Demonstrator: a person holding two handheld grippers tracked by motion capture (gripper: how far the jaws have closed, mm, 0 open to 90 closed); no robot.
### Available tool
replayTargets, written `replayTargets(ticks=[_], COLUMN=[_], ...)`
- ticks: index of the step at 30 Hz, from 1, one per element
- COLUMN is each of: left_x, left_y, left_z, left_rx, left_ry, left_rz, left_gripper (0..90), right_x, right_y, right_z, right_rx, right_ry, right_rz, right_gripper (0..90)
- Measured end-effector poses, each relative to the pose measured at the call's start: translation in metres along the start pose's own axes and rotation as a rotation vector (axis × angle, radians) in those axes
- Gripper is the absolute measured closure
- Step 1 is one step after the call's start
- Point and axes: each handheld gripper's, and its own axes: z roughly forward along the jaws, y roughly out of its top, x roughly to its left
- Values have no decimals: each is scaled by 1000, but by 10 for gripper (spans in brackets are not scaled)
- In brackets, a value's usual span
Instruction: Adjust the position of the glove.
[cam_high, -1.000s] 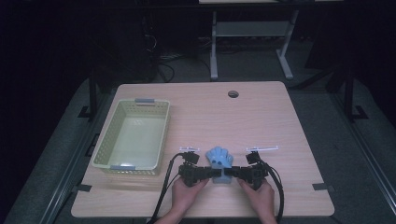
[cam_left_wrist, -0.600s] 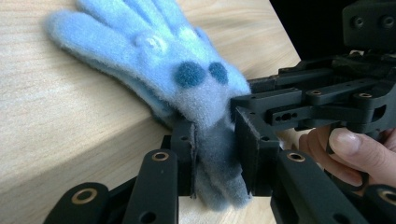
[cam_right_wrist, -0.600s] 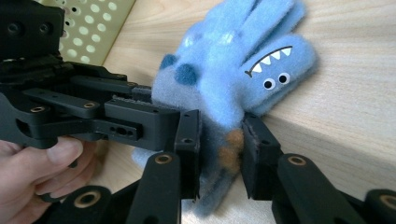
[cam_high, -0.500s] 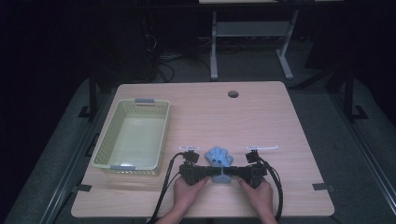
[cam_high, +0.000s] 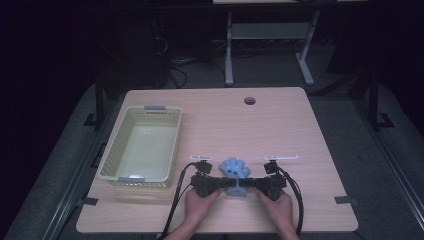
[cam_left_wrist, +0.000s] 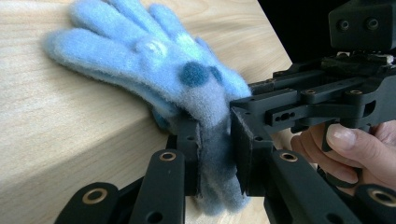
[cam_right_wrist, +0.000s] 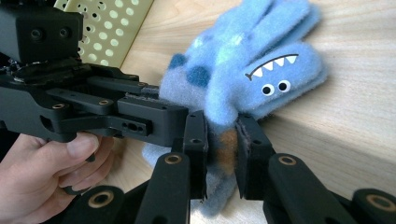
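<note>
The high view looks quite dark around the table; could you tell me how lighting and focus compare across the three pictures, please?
High view: table lit, surroundings nearly black, blue glove small and soft. Left gripper view: glove bright, a shadow band crossing the wood. Right gripper view: glove's printed face sharp, basket corner clear.

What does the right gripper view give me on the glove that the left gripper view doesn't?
Right gripper view alone: the glove's monster face, white teeth and two eyes, plus a corner of the green basket. Left gripper view alone: the plain fingers spread over the table. Both: dark blue spots, and jaws shut on the grey cuff, with the other gripper alongside.
</note>
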Motion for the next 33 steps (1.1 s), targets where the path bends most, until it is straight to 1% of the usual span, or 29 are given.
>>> replayTargets(ticks=[3, 4, 6, 8, 11, 15, 19, 22, 23, 27, 29, 33], left_x=[0, -2, -2, -3, -3, -4, -6, -7, -7, -8, -9, -10], left_y=[1, 3, 3, 4, 4, 5, 8, 8, 8, 7, 7, 7], left_z=[-2, -3, -4, -5, -6, -10, -14, -15, -15, -17, -18, -20], left_rx=[5, 0, 0, -5, 1, -6, -4, -9, -9, -9, -10, -13], left_ry=[-3, -2, -4, -7, -6, -15, -29, -31, -36, -42, -47, -44], left_rz=[1, 10, 13, 12, 16, 14, 31, 31, 32, 35, 37, 44], left_gripper=[740, 740, 739, 740, 740, 742, 742, 742, 742, 742, 742, 742], right_x=[1, 3, 4, 5, 5, 8, 11, 12, 13, 15, 16, 18], right_y=[1, 1, 1, 1, 1, 2, 3, 3, 3, 3, 2, 2], right_z=[0, 0, -1, -1, -2, -3, -5, -6, -7, -7, -7, -8], right_rx=[5, 9, 8, 8, 7, -2, -11, -13, -12, -7, -9, -12], right_ry=[0, 4, 8, 11, 17, 32, 42, 45, 47, 46, 46, 51], right_rz=[-5, -14, -19, -18, -22, -19, -24, -24, -33, -29, -37, -39], right_gripper=[764, 764, 765, 765, 767, 768, 768, 768, 768, 768, 767, 767])
